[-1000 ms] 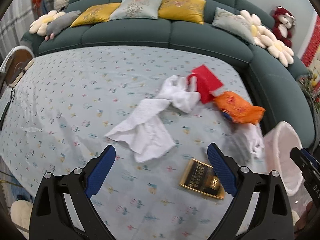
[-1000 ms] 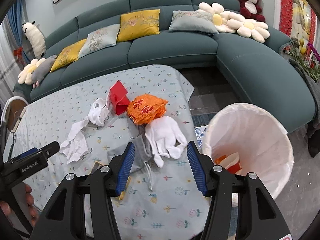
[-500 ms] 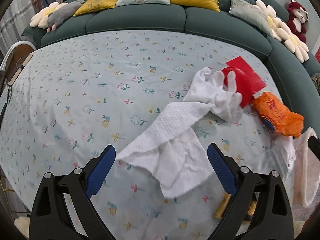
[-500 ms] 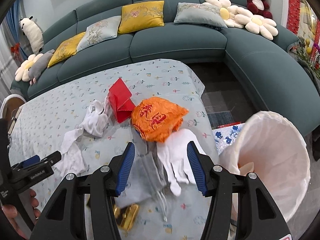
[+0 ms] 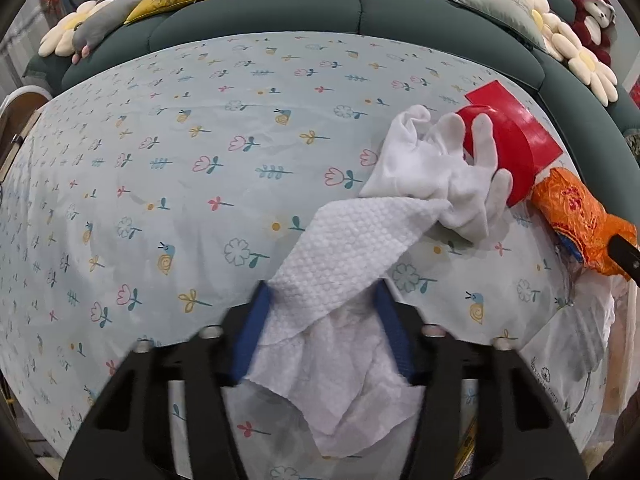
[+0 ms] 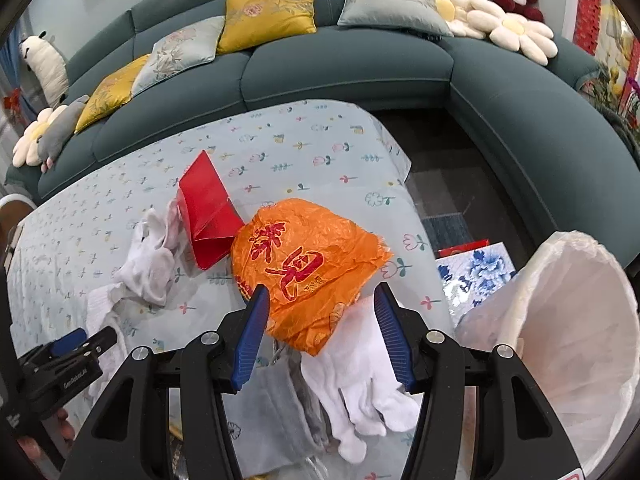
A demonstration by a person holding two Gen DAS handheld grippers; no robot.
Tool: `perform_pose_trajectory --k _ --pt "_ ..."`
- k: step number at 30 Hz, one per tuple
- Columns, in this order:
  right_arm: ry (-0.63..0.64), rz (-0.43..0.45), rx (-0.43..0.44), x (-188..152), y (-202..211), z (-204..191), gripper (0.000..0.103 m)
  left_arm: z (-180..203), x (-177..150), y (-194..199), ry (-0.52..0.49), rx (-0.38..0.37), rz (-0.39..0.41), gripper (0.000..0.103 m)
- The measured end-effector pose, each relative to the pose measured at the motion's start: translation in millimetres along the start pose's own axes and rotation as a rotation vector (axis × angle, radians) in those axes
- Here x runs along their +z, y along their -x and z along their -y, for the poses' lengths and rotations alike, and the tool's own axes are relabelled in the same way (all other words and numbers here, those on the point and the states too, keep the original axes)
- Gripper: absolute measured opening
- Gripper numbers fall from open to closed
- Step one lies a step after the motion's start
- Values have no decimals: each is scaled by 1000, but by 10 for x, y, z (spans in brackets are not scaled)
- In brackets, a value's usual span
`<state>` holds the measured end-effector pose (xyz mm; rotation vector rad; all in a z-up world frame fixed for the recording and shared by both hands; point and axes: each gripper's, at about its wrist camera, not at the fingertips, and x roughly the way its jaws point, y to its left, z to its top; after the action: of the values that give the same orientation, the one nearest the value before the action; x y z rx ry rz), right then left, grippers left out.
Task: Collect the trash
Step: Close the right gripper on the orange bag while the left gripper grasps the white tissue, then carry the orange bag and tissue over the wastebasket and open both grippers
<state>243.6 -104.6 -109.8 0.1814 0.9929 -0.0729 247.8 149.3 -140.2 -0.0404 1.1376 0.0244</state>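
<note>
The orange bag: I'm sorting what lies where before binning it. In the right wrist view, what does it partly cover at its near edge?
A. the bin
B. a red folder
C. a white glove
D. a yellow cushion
C: the orange bag overlaps the cuff end of a white glove, whose fingers stick out toward the camera between the tool's blue pads.

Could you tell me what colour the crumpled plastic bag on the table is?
Orange bag with red characters, clearest in the right wrist view.
</note>
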Motion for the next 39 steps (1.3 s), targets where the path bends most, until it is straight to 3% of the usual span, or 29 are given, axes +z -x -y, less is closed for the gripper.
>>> perform_pose_trajectory --k 1,3,7,20,39 --pt "2 -1 5 -6 -14 -11 47 14 -9 16 -6 -1 4 33" --pt "13 -7 13 -15 -29 -36 27 34 -10 32 -13 -2 2 16" --pt "14 -8 37 -31 -4 -50 9 52 -33 161 -7 -18 22 8" --pt "8 106 86 -57 681 53 5 325 -142 824 -1 -102 103 7" --pt "-105 255 35 -284 1663 996 5 1553 -427 1673 -177 -243 197 7"
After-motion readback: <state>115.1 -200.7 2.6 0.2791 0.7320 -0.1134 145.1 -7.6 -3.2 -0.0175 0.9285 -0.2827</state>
